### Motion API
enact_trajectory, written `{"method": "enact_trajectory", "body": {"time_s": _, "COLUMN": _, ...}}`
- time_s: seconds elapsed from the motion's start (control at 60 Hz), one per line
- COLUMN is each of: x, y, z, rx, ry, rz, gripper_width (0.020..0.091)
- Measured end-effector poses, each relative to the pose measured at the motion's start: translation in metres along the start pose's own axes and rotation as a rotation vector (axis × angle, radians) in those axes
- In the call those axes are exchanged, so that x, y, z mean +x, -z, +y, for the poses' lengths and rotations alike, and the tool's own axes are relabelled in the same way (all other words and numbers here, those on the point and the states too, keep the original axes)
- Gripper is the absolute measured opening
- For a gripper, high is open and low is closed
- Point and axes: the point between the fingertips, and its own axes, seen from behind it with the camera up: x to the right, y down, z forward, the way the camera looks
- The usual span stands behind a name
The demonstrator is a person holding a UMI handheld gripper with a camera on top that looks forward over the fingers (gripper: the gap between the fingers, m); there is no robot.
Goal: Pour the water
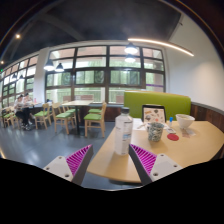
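My claw (112,160) is spread wide and holds nothing; I see its two pink pads (77,158) low in the view with open air between them. Just ahead of the fingers, roughly centred between them but further off, a pale bottle (123,133) stands upright near the front edge of a light wooden tabletop (190,148). To its right on the same tabletop I make out a cup (155,131) with a patterned side, then a white cup (184,123) beyond that, with a small red thing (172,136) lying flat between them. A green bench back (158,102) runs behind the tabletop. Off to the left, chairs (94,119) and other tables fill the room under big windows (104,72), and a person (24,104) sits far back there.
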Motion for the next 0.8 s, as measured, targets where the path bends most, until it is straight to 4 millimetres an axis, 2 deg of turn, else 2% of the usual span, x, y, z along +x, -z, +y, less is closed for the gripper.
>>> {"method": "enact_trajectory", "body": {"time_s": 0.117, "x": 0.042, "y": -0.051, "z": 0.000, "rx": 0.005, "ry": -0.025, "rz": 0.061, "gripper_width": 0.0813}}
{"method": "enact_trajectory", "body": {"time_s": 0.133, "x": 0.029, "y": -0.044, "z": -0.002, "rx": 0.001, "ry": -0.030, "rz": 0.071, "gripper_width": 0.0818}}
{"method": "enact_trajectory", "body": {"time_s": 0.15, "x": 0.038, "y": -0.056, "z": -0.002, "rx": 0.000, "ry": -0.033, "rz": 0.068, "gripper_width": 0.0822}}
{"method": "enact_trajectory", "body": {"time_s": 0.167, "x": 0.040, "y": -0.063, "z": -0.002, "rx": -0.002, "ry": -0.036, "rz": 0.066, "gripper_width": 0.0824}}
{"method": "enact_trajectory", "body": {"time_s": 0.283, "x": 0.035, "y": -0.105, "z": -0.008, "rx": 0.015, "ry": -0.022, "rz": 0.043, "gripper_width": 0.0830}}
{"method": "enact_trajectory", "body": {"time_s": 0.317, "x": 0.040, "y": -0.120, "z": -0.008, "rx": 0.021, "ry": -0.013, "rz": 0.051, "gripper_width": 0.0829}}
{"method": "enact_trajectory", "body": {"time_s": 0.417, "x": 0.050, "y": -0.153, "z": -0.017, "rx": 0.048, "ry": -0.010, "rz": 0.083, "gripper_width": 0.0831}}
{"method": "enact_trajectory", "body": {"time_s": 0.467, "x": 0.050, "y": -0.162, "z": -0.023, "rx": 0.065, "ry": -0.018, "rz": 0.092, "gripper_width": 0.0829}}
{"method": "enact_trajectory", "body": {"time_s": 0.483, "x": 0.050, "y": -0.168, "z": -0.023, "rx": 0.070, "ry": -0.018, "rz": 0.091, "gripper_width": 0.0814}}
{"method": "enact_trajectory", "body": {"time_s": 0.533, "x": 0.052, "y": -0.179, "z": -0.022, "rx": 0.073, "ry": -0.014, "rz": 0.104, "gripper_width": 0.0567}}
{"method": "enact_trajectory", "body": {"time_s": 0.683, "x": 0.056, "y": -0.188, "z": -0.026, "rx": 0.148, "ry": -0.014, "rz": 0.124, "gripper_width": 0.0534}}
{"method": "enact_trajectory", "body": {"time_s": 0.8, "x": 0.058, "y": -0.192, "z": -0.026, "rx": 0.166, "ry": -0.036, "rz": 0.097, "gripper_width": 0.0455}}
